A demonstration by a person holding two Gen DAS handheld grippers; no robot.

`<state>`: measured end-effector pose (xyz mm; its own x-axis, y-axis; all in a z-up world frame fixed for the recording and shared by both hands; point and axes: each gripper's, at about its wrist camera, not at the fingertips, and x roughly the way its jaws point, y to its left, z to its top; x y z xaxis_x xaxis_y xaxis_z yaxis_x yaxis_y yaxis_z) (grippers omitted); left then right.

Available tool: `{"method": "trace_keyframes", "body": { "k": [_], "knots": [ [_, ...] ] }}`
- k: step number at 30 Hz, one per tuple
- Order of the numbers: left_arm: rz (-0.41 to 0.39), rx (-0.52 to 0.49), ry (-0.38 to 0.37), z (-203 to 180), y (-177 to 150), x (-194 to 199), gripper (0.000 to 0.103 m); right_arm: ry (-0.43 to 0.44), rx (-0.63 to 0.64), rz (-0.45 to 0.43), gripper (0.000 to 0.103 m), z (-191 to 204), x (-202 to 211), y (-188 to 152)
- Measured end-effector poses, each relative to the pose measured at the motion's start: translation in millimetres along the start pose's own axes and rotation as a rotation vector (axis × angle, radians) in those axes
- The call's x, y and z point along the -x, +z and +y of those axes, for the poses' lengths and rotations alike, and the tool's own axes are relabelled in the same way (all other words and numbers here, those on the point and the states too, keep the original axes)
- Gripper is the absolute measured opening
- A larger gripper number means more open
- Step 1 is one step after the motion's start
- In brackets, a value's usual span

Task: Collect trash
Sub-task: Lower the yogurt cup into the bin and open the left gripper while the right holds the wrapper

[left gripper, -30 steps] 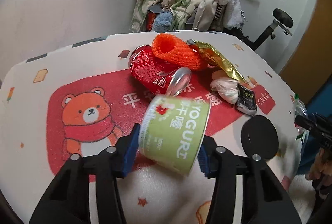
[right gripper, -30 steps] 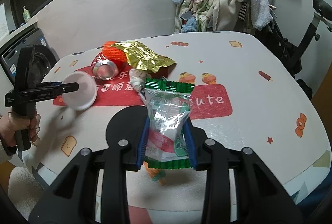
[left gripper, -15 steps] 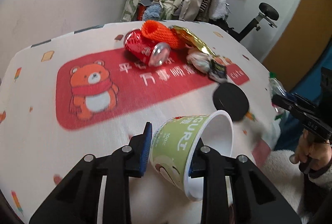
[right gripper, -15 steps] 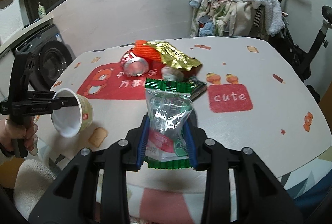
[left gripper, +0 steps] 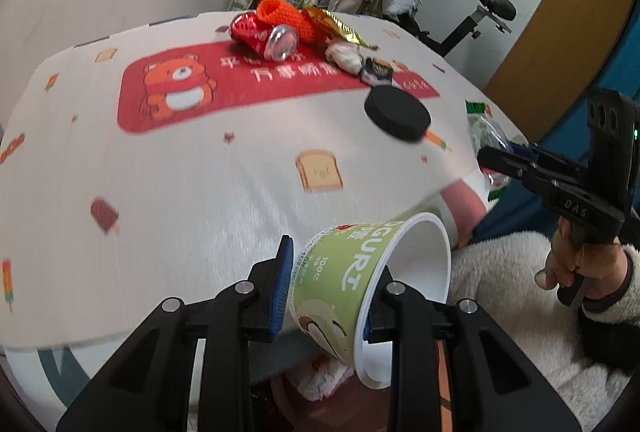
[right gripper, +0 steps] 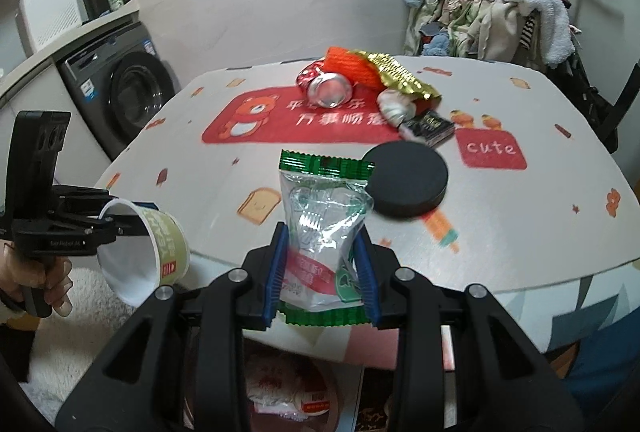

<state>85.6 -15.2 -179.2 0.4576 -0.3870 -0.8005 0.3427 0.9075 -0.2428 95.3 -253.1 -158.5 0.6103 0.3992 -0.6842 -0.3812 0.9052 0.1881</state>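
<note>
- Your left gripper (left gripper: 326,288) is clamped on the green yogurt cup (left gripper: 360,272); its jaws have just been closing on it. The cup lies tilted on its side, long axis running left to right, open mouth toward the right and slightly down, past the near edge of the table (left gripper: 180,192). Its white inside looks empty.
- Your right gripper (right gripper: 322,272) is clenched on the clear snack wrapper (right gripper: 324,224) with green crimped ends. It stands upright, long axis pointing away from you, over the table's near edge.
- Below the table edge sits a bin (right gripper: 280,396) holding crumpled packaging.
- Far on the table lie a red can (right gripper: 326,88) on its side with its end facing you, and a black disc (right gripper: 406,184) nearer.
</note>
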Motion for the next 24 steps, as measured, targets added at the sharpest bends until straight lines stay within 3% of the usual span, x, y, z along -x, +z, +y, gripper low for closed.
{"method": "trace_keyframes", "body": {
  "k": [13,24],
  "knots": [
    [0.096,-0.102,0.03,-35.8,-63.4,-14.0,0.027,0.023,-0.004,0.023,0.035,15.6,8.8,-27.6],
    [0.178,-0.134,0.014,-49.2,-80.1,-42.6,0.028,0.022,-0.02,0.035,0.035,10.9,9.9,-33.5]
  ]
}}
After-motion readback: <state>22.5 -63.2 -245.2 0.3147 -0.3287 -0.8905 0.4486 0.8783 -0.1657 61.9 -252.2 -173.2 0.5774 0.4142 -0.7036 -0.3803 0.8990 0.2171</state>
